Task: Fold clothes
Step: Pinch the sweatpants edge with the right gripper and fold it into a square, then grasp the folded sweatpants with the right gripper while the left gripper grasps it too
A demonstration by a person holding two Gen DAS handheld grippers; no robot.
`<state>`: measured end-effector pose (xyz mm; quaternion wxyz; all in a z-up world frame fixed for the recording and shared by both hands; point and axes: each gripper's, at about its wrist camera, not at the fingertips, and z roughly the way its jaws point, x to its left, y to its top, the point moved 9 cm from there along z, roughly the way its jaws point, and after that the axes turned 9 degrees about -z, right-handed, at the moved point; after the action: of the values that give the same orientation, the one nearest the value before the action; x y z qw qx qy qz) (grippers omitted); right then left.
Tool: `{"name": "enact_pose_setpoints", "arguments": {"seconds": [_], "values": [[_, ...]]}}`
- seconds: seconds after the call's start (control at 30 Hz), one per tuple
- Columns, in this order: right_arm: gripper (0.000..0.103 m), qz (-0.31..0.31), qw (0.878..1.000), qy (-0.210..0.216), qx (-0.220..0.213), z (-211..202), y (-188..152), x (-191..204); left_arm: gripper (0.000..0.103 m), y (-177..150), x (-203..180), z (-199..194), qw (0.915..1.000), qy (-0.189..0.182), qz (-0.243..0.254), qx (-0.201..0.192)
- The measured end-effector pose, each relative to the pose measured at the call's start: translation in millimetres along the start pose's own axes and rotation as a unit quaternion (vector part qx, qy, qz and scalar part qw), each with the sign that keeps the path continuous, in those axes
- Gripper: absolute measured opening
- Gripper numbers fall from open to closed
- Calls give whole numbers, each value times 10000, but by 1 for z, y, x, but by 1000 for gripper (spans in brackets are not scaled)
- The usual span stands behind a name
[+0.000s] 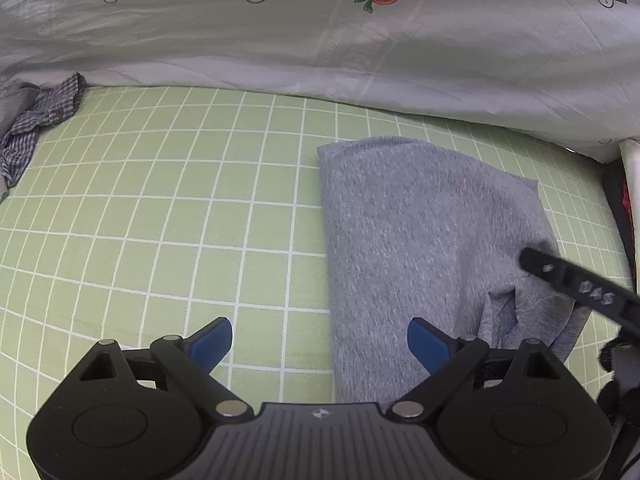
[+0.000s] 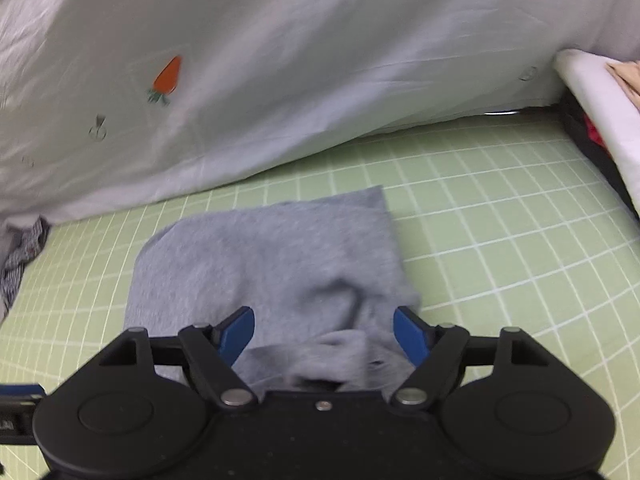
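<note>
A grey garment [image 1: 420, 232] is lying on the green checked sheet [image 1: 160, 200], already doubled into a rough oblong with straight far and left edges, while its near right corner is bunching into loose folds. To my eye the fold is partway along or being tidied; one look cannot settle which. Doing it well is going to mean pinching a clean edge, not the rumpled lump, keeping both layers together and laying them flat so the sides line up.

The left gripper [image 1: 320, 340] is hovering with its jaws spread wide and holding nothing, straddling the garment's left edge. The right gripper [image 2: 324, 332] is also gaping and empty, poised right over the bunched near end. A checked shirt [image 1: 36, 120] is sitting crumpled far off to the left, against the pale carrot-print quilt [image 1: 280, 40].
</note>
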<state>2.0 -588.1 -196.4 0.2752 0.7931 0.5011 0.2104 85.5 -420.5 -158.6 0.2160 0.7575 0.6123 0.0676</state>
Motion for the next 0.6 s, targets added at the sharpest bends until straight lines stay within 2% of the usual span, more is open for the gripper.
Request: {"name": "enact_pose_setpoints", "arguments": {"seconds": [0.07, 0.13, 0.3, 0.4, 0.53, 0.6], "values": [[76, -197, 9995, -174, 146, 2, -7, 4, 94, 0, 0, -3, 10000, 22, 1, -33], [70, -237, 9988, -318, 295, -2, -17, -1, 94, 0, 1, -5, 10000, 36, 2, -51], [68, 174, 9960, -491, 732, -23, -68, -30, 94, -6, 1, -4, 10000, -2, 3, 48], [68, 549, 9941, -381, 850, -33, -93, -41, 94, -10, 1, -3, 9999, -26, 4, 108], [69, 552, 9942, -380, 835, -46, -86, -39, 94, -15, -1, 1, 9997, -97, 26, 213], [76, 592, 9958, -336, 613, -51, -72, -40, 94, -16, -3, 3, 9996, -145, 54, 244]]}}
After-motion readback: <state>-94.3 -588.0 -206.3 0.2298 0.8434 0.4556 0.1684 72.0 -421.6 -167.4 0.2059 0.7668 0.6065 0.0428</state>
